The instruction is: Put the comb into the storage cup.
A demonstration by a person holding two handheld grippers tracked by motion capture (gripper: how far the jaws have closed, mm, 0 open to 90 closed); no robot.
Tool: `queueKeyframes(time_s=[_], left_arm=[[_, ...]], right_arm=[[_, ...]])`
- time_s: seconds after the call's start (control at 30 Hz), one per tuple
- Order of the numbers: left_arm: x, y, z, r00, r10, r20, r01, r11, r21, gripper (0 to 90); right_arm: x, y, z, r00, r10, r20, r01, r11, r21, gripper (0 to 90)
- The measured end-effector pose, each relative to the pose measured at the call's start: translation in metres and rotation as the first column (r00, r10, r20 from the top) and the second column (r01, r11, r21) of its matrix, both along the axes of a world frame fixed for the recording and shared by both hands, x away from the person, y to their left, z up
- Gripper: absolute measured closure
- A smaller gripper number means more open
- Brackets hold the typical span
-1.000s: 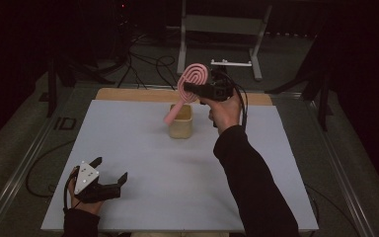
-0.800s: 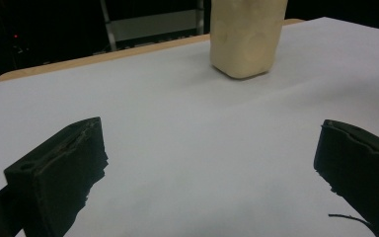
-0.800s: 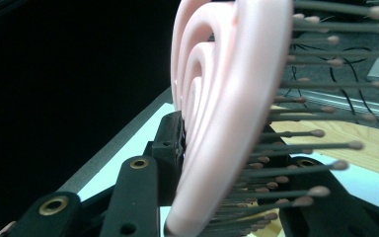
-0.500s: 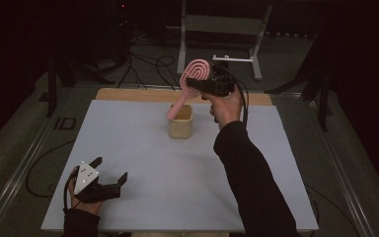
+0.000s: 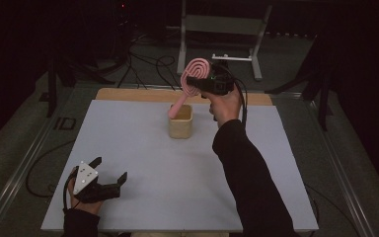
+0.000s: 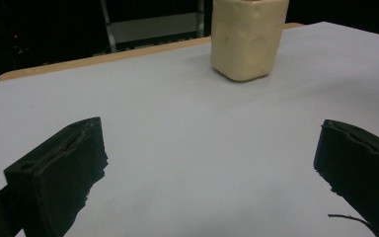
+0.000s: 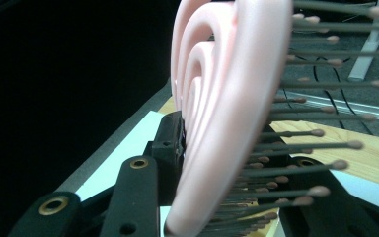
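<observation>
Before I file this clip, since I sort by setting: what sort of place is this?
Probably a lab or recording studio, not a home: a bare white table ringed by black curtains, loose cables on the floor, and a metal stand behind it.

Overall light: dim room, black surroundings; the pale table (image 5: 143,148) is the one lit area, lit softly from above.
Shadows: faint and soft-edged; a weak one beneath the beige cup (image 5: 180,122), and a soft grey patch on the table between the left gripper (image 6: 207,163) jaws in its own view.
Glare: none on the table; a tiny red indicator light (image 5: 123,6) glows in the dark background.
High view: slightly soft and grainy; the sleeve (image 5: 249,177) merges into darkness.
Left gripper view: jaws near the lens are soft; cup (image 6: 248,37) fairly sharp.
Right gripper view: pink hairbrush (image 7: 222,113) very close, blurred; bristle tips smear toward the right edge; left half near black.
</observation>
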State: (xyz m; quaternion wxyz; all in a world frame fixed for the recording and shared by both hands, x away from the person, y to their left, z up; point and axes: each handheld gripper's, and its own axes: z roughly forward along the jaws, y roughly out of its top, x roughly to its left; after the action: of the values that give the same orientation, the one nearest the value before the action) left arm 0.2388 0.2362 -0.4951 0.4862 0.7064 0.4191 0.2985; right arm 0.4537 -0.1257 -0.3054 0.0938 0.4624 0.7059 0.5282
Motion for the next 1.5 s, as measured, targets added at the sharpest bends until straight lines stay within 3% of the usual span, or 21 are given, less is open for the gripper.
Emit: queueKeyframes(time_s=[1.5], left_arm=[[-0.001,0.001,0.0,0.9999,0.008,0.007,-0.008,1.0,0.0,0.2]], right_arm=[[0.015,-0.008,-0.011,0.9962,-0.087,-0.005,0.087,0.9958,-0.029,63.6]])
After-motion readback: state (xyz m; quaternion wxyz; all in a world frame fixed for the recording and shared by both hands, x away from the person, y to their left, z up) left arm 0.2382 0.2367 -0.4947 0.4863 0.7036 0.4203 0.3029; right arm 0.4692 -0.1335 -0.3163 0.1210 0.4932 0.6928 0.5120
